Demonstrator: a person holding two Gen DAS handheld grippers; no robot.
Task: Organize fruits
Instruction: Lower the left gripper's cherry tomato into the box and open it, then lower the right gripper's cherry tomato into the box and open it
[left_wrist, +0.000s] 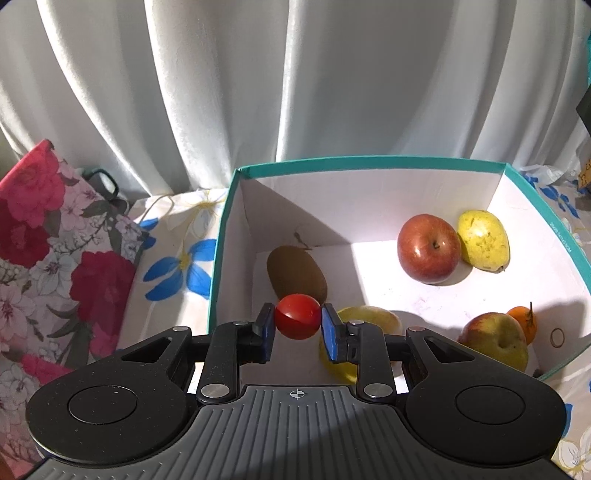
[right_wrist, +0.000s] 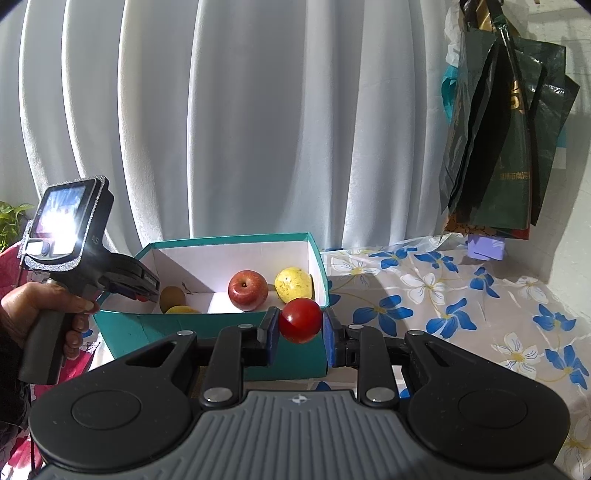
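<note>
Two glossy red tomatoes, one pinched in each tool: left tomato (left_wrist: 297, 321) in the left tool (left_wrist: 297, 328), right tomato (right_wrist: 300, 320) in the right tool (right_wrist: 300, 326).

A home: white curtains (right_wrist: 258, 129), floral tablecloth (right_wrist: 461, 295), shopping bags (right_wrist: 498, 147) hanging by the wall.

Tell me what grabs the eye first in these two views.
Each gripper pinches a small glossy red tomato between its blue-padded fingers: the left gripper holds one tomato over the teal-rimmed white cardboard box, the right gripper holds another just outside it. Inside the box, a sunlit red apple touches a yellow pear.
</note>
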